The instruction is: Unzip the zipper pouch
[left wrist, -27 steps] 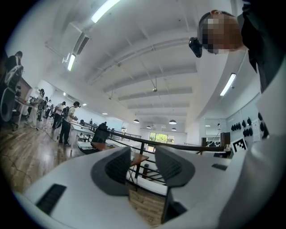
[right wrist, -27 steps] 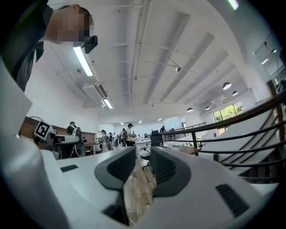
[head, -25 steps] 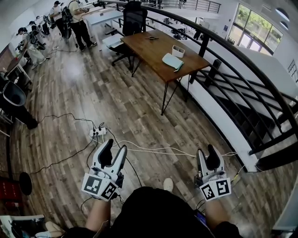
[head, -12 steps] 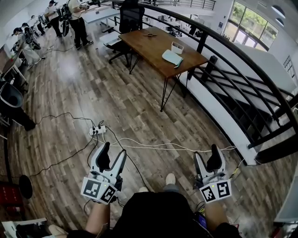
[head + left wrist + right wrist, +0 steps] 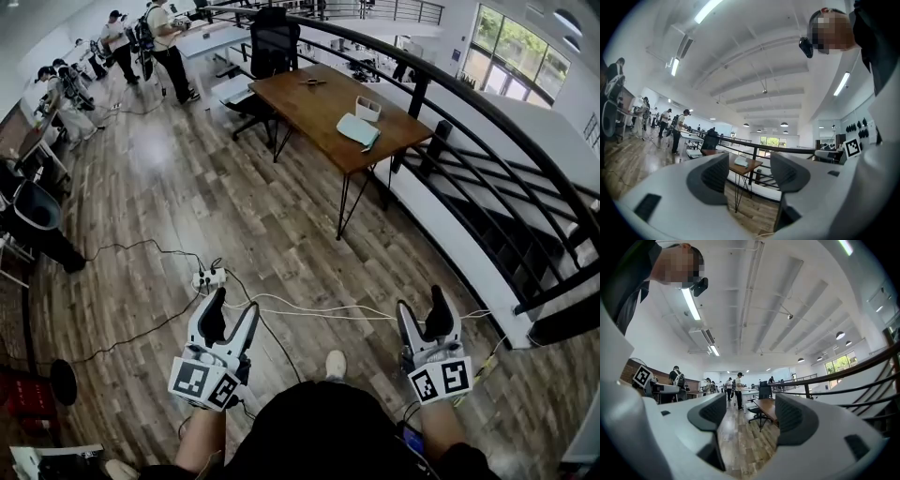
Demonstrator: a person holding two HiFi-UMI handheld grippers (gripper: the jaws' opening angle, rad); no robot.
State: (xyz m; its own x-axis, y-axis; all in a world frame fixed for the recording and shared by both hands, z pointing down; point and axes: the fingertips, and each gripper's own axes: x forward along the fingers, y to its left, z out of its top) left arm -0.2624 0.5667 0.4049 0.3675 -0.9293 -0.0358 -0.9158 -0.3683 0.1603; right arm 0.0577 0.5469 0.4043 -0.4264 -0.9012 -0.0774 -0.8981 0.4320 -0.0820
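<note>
Wood-plank flooring ran wide and bare from the person's feet up to a wooden table on thin black legs, which stood close beside a curving black railing. That railing closed off the whole right side, with a lower level beyond it. White cables crossed the boards just ahead of both grippers, and a power strip lay ahead of the left one. Beyond the table stood a black office chair, and several people stood at desks along the far left.

On the table, a pale green zipper pouch lay flat near the railing-side edge, well apart from both grippers; its zipper was too small to read. Just beside it stood a small white box, whose contents could not be made out.

The left gripper was held low and level, its jaws spread wide after just having been opening, with only floor and table seen between them. The right gripper was likewise held level near the railing, jaws wide and just opened, with nothing between them.
</note>
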